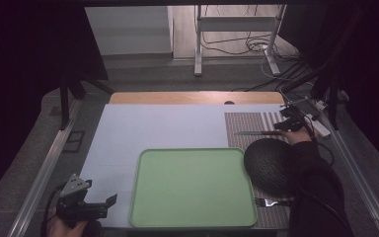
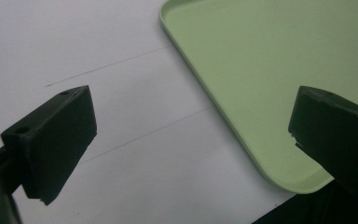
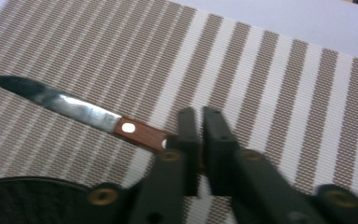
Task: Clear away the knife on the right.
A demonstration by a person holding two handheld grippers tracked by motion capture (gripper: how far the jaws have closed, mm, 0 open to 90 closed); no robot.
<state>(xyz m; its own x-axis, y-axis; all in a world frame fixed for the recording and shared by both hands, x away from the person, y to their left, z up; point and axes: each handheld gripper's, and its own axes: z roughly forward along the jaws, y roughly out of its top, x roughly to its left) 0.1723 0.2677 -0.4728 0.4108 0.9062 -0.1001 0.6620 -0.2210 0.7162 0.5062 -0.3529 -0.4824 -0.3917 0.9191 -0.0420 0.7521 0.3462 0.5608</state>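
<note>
Pale blue sheet (image 1: 168,131) covering the table top, with a strip of bare wood (image 1: 192,97) along the far edge.

High view. Green tray (image 1: 192,187), rounded corners, nothing in it, at the middle of the near edge of the sheet. Striped placemat (image 1: 249,123), brown and white, along the right edge. Dark woven bowl (image 1: 269,165), upturned, on the placemat, touching the tray's right rim. Fork (image 1: 271,201) at the near right corner of the placemat, tines toward the tray. Knife (image 1: 259,133) at the far end of the placemat, blade pointing left. Right gripper (image 1: 290,124) at the knife's handle end, a dark sleeve behind it. Left gripper (image 1: 109,201) at the near left corner, just beside the tray, jaws spread and bare. Room: grey floor, a white frame stand (image 1: 237,29) and loose cables (image 1: 256,45) beyond the table; dark at both sides.

Left gripper view. Two black jaws held wide apart, nothing between them. Tray corner (image 2: 279,93) under the right jaw; blue sheet (image 2: 98,42) under the left.

Right gripper view. Jaws of the right gripper (image 3: 199,135) nearly together, pinching the end of the knife's (image 3: 84,112) brown wooden handle, one pale rivet showing. Steel blade lies over the placemat's (image 3: 270,84) stripes. Bowl rim (image 3: 28,196) at the lower left.
</note>
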